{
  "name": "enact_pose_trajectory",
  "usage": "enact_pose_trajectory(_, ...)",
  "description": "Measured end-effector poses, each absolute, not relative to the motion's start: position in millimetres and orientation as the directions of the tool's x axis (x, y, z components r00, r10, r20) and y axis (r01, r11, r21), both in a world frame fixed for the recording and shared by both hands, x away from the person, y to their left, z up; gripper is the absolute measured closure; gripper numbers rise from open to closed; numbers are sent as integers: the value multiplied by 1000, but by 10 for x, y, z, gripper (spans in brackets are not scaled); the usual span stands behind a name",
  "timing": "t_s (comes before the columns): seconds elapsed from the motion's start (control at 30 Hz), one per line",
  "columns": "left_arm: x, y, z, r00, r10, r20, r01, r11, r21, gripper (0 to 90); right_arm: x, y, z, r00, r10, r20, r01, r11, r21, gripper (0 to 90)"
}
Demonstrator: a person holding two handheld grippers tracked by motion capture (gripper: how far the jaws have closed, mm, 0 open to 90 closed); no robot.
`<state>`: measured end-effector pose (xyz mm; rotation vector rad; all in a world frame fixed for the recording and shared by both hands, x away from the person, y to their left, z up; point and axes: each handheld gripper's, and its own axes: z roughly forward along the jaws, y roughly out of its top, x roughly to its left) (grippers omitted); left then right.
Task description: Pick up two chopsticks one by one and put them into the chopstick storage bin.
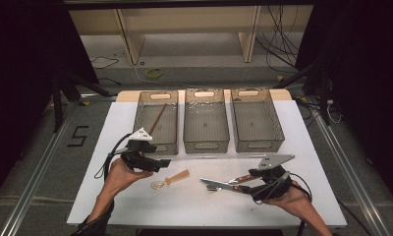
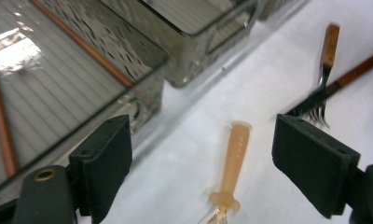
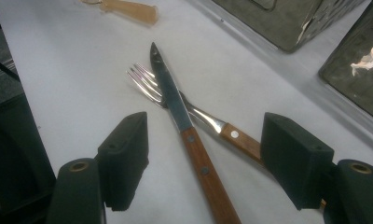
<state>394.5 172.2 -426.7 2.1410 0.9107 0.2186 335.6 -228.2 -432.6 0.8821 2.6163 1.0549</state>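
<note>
A spoon with a pale amber handle [image 1: 171, 179] lies on the white table sheet [image 1: 150, 206], left of centre. My left gripper [image 1: 160, 162] hovers just above and left of it, open; in the left gripper view [image 2: 201, 140] the spoon handle [image 2: 235, 158] lies on the sheet between the wide-apart jaws, untouched. A wooden-handled knife [image 1: 221, 185] lies crossed over a wooden-handled fork [image 1: 236, 179] at the right. My right gripper [image 1: 251, 186] is open over their handles. In the right gripper view [image 3: 205, 140] the knife [image 3: 175, 102] and the fork [image 3: 147, 81] run between the jaws.
Three clear grey bins stand side by side at the back of the sheet: the left bin [image 1: 144, 123] holds a brown chopstick [image 1: 158, 119], while the middle bin [image 1: 206, 123] and right bin [image 1: 256, 120] look bare. Cables and shelving lie beyond the table.
</note>
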Motion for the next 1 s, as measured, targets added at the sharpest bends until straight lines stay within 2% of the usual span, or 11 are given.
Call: enact_pose_trajectory(1.0, 3835, 1415, -4576, 796, 601, -64, 514, -618, 595, 186, 3344, -2310, -4348, -802, 594, 61, 468, 561, 683, 329)
